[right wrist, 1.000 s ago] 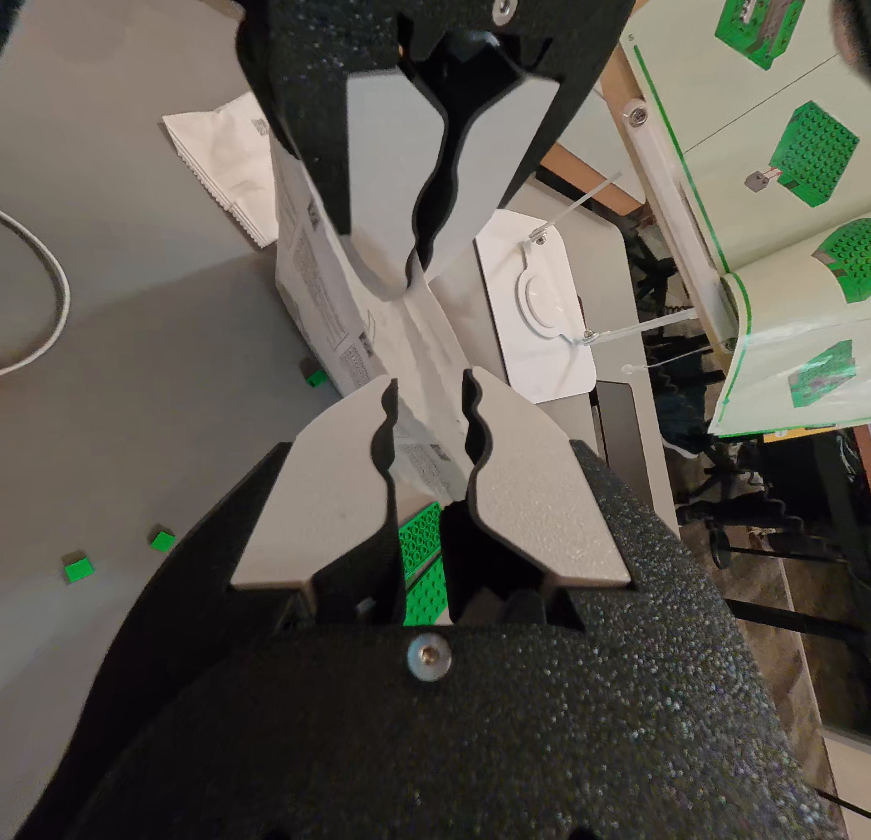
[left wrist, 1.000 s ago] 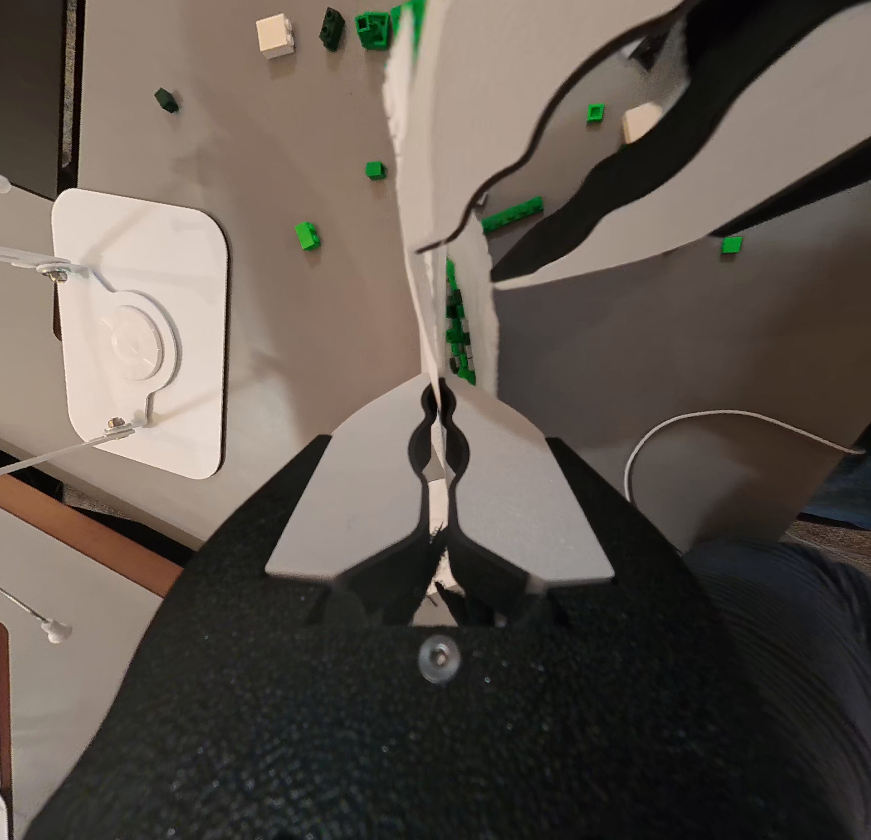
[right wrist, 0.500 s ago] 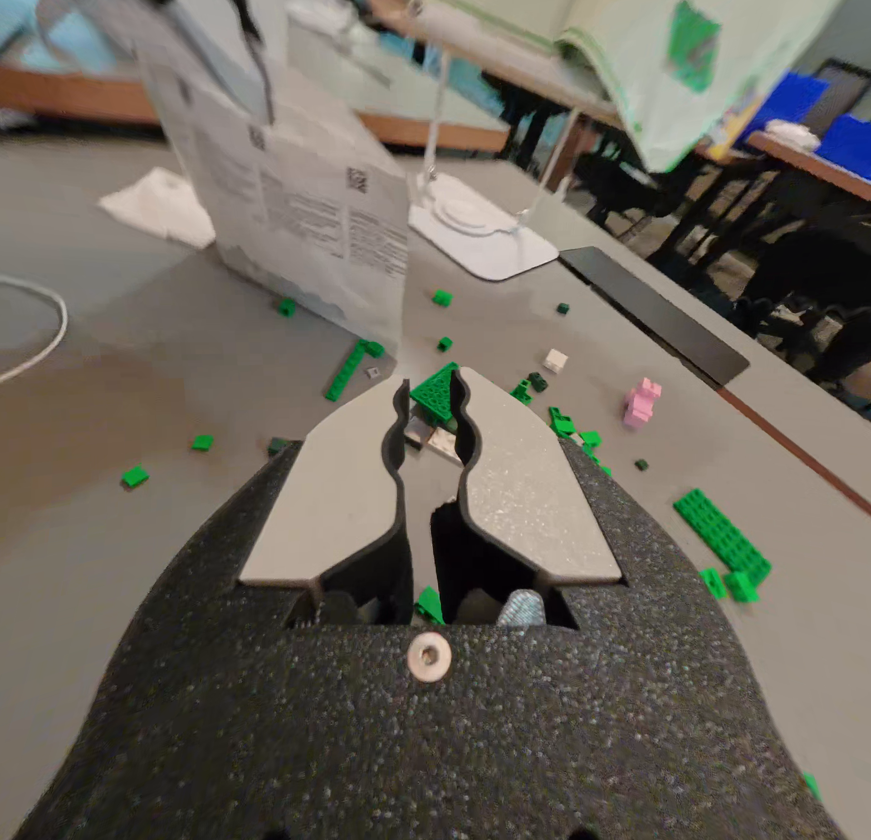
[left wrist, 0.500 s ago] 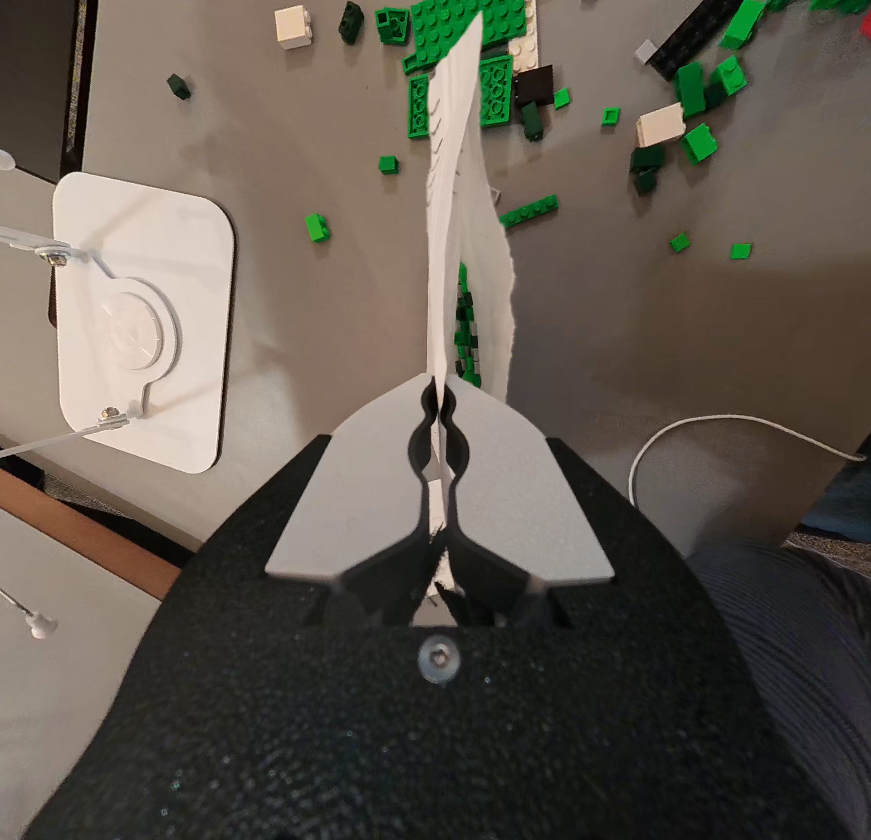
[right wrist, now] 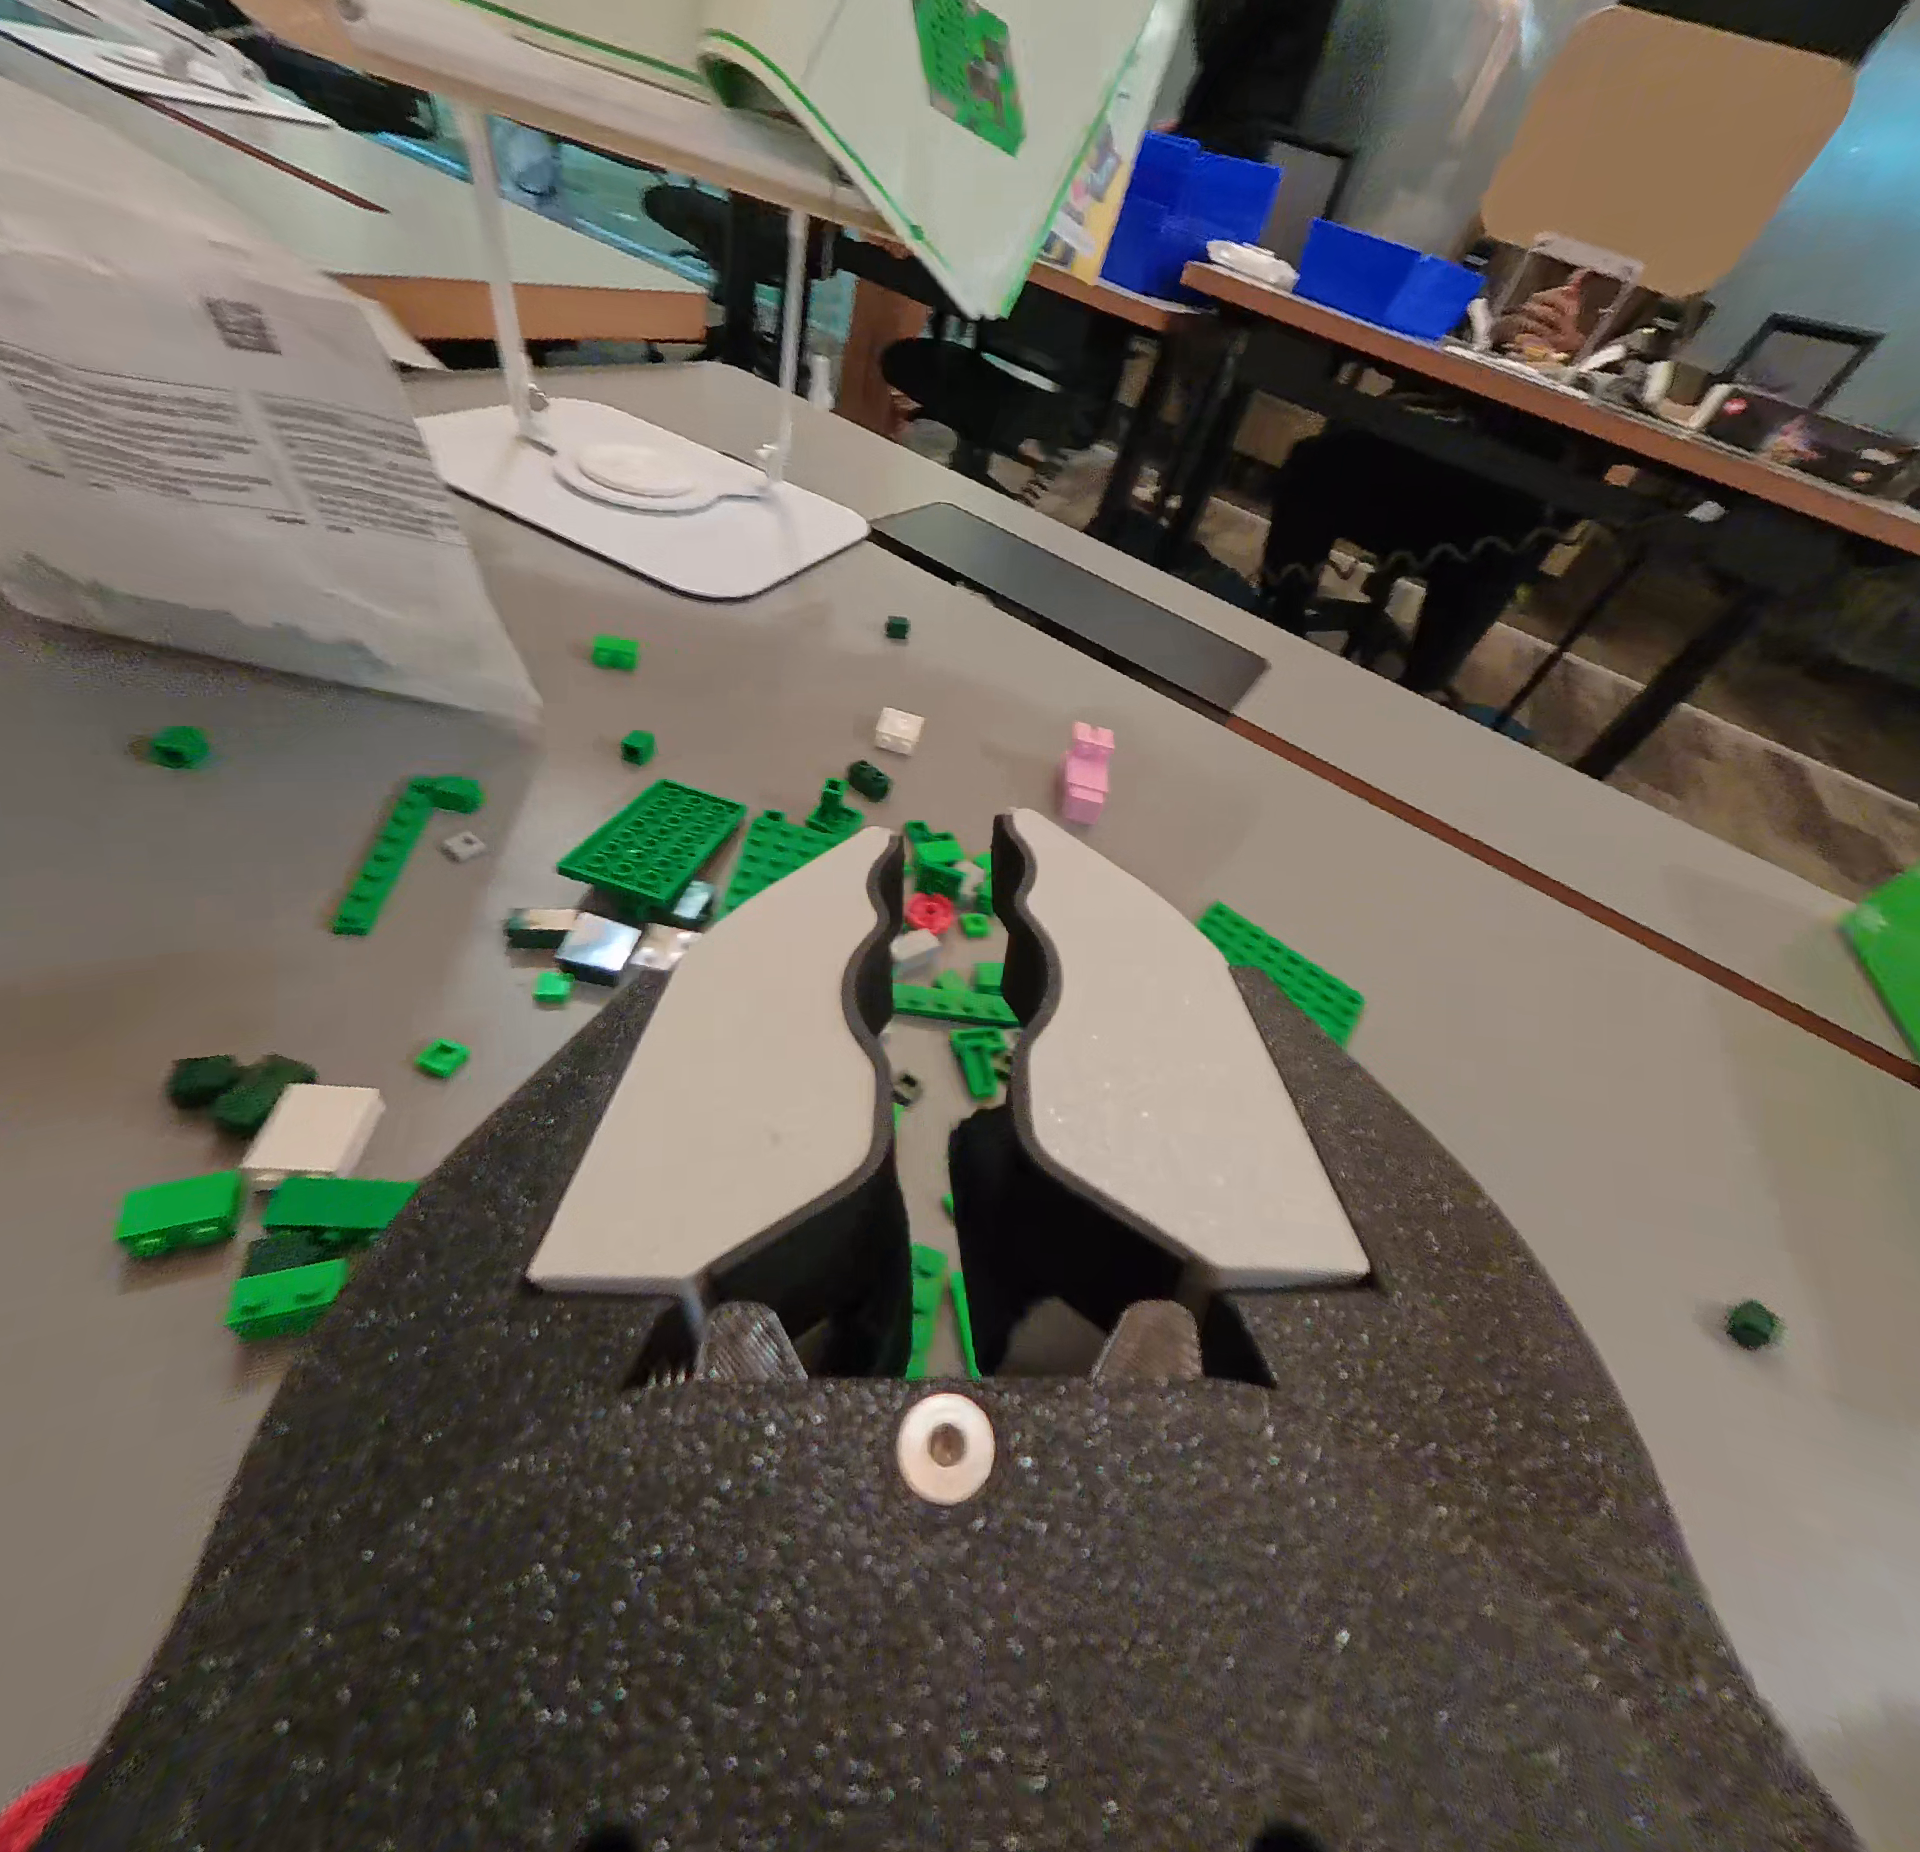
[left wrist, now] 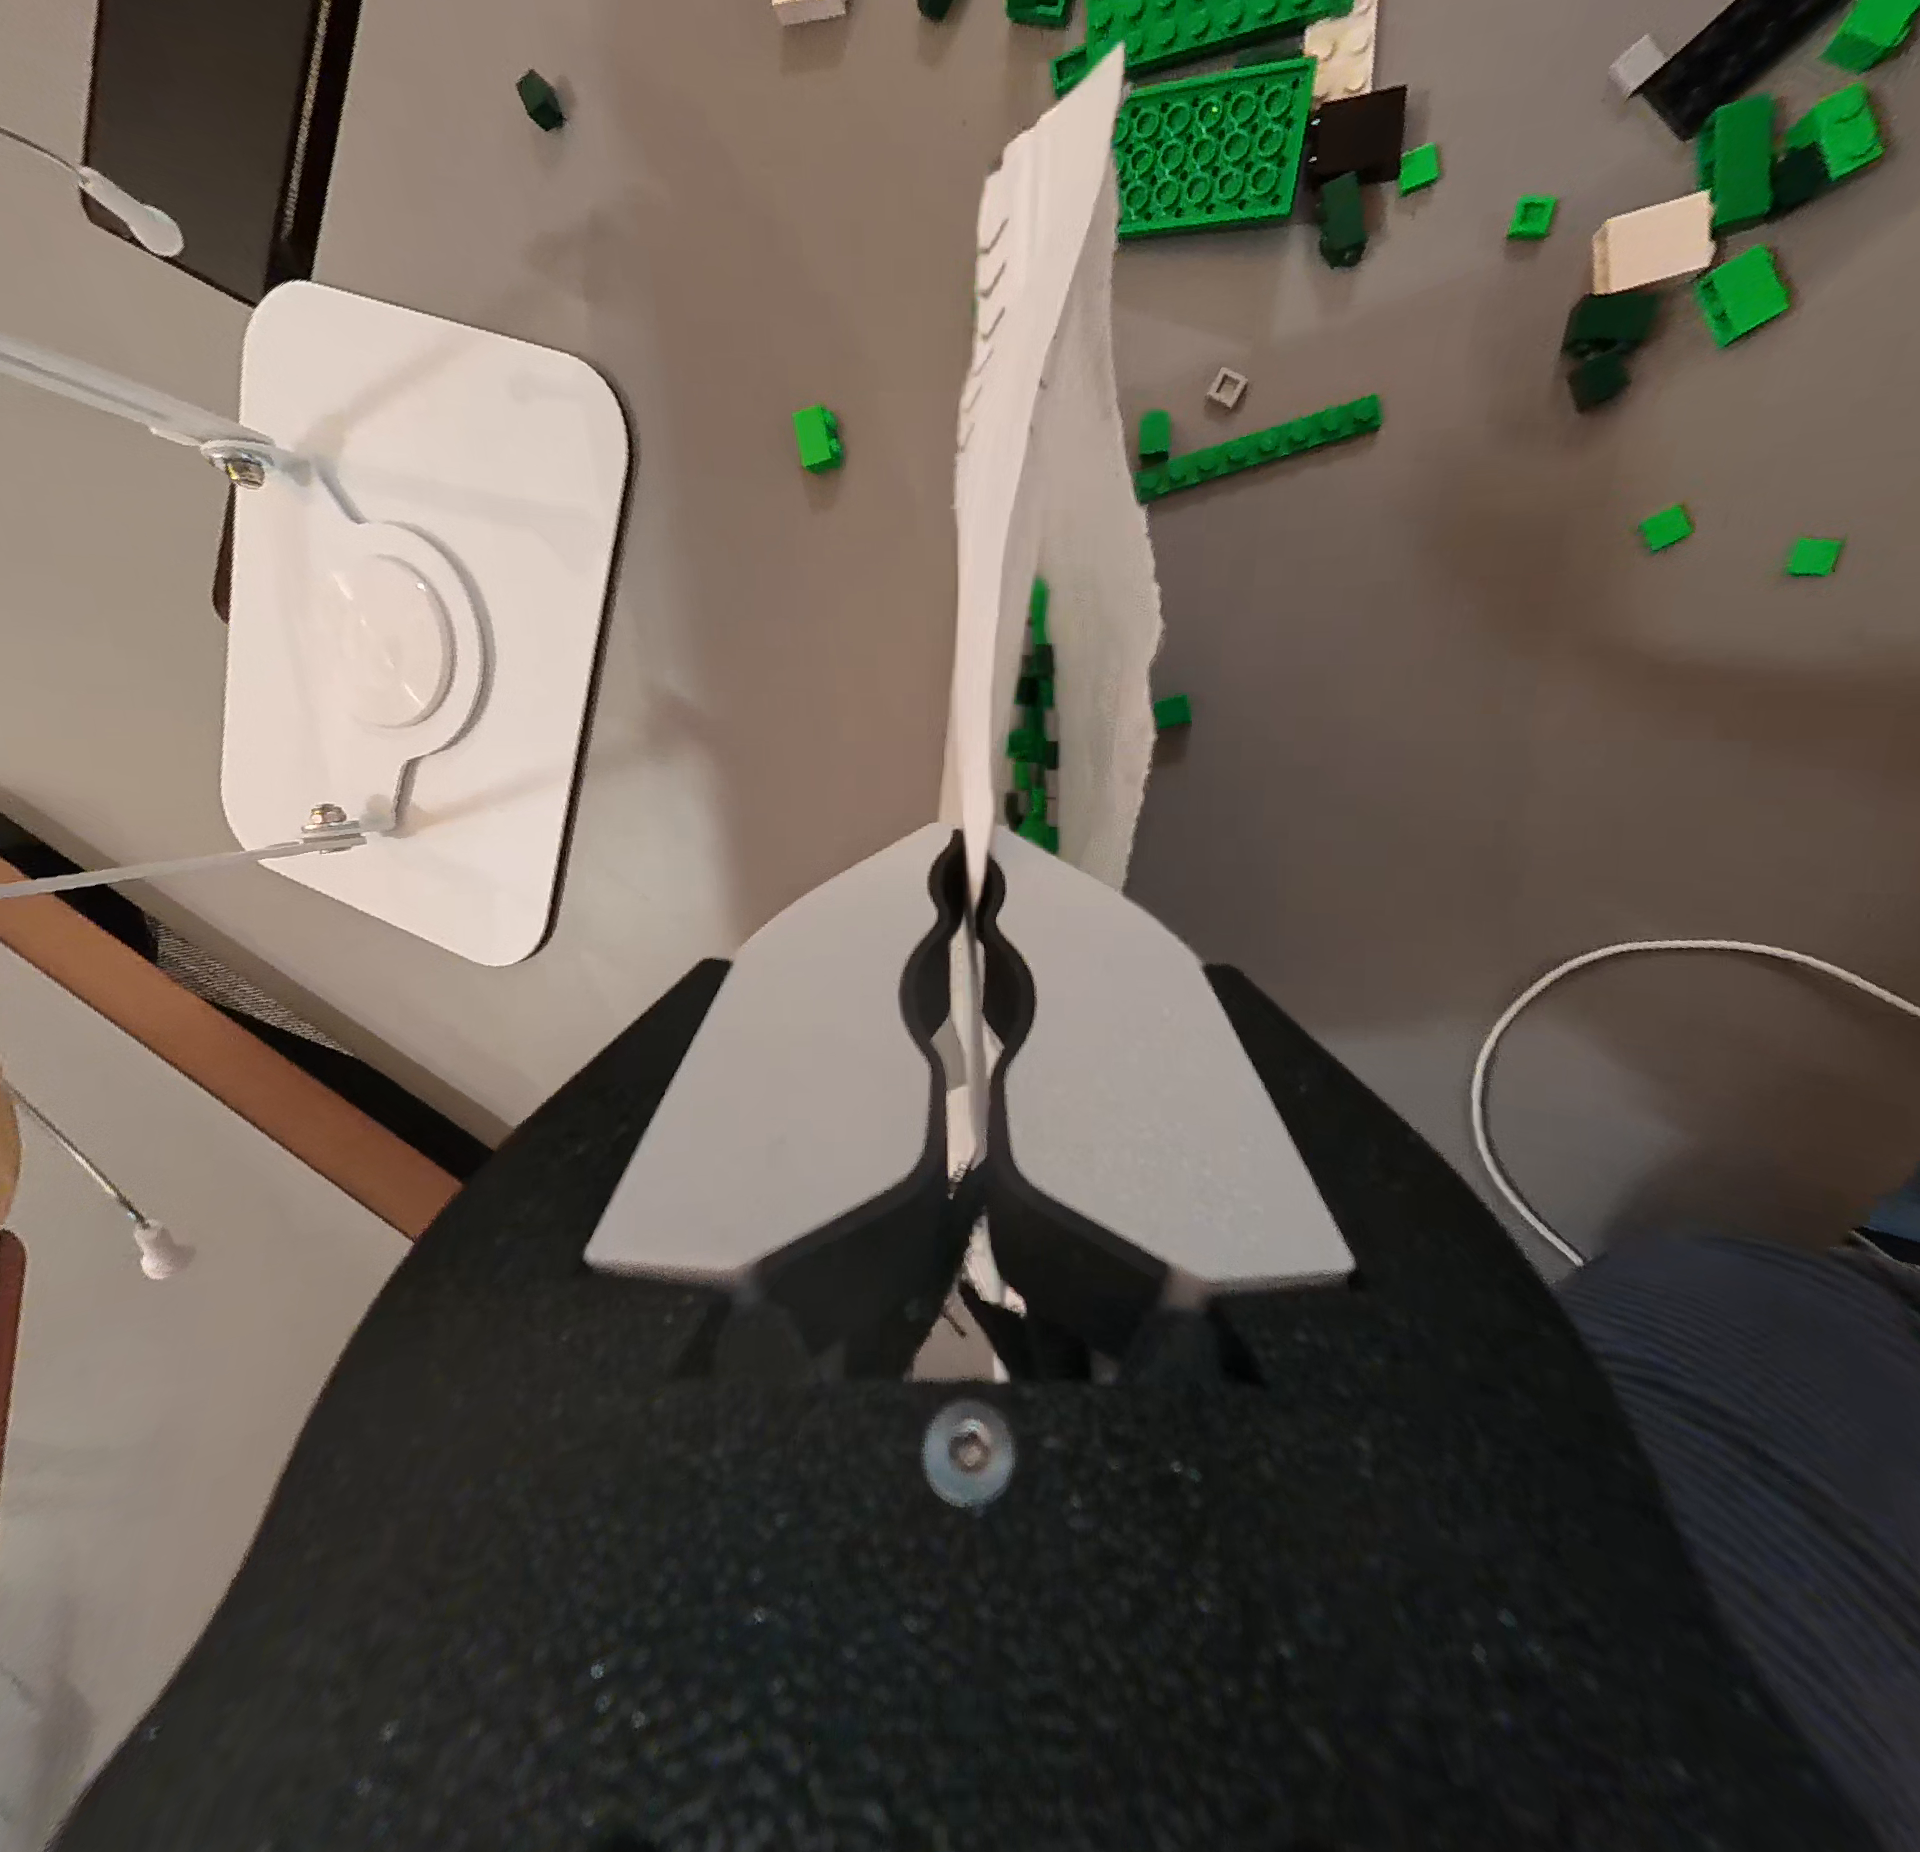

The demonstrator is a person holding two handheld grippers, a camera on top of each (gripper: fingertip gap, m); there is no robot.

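Observation:
My left gripper (left wrist: pixel 974 852) is shut on the top edge of a white paper bag (left wrist: pixel 1029 431) and holds it up over the grey table. The bag hangs open at its torn lower end, with several small green bricks (left wrist: pixel 1032 732) inside. The bag also shows in the right wrist view (right wrist: pixel 229 514) at the left, its torn edge down by the table. My right gripper (right wrist: pixel 945 846) is open and empty, low over a scatter of green bricks (right wrist: pixel 940 971). A green studded plate (right wrist: pixel 655 846) lies just left of its tips.
A white stand base (left wrist: pixel 405 618) holds an open instruction booklet (right wrist: pixel 831 88) above the table. A pink figure (right wrist: pixel 1086 774), a white brick (right wrist: pixel 312 1132) and a white cable (left wrist: pixel 1507 1106) lie about. A dark flat slab (right wrist: pixel 1060 597) sits near the far edge. My right fingertips sit around 25 cm from my left ones. Measured from the fingertips, the white brick (right wrist: pixel 312 1132) is 15 cm or so from the right gripper and 20 cm from the left. My left wrist view (left wrist: pixel 1658 235) looks at it from another angle.
My right gripper let go of the bag and swung away to the right, now low over the loose bricks. My left gripper still holds the bag in the same place.

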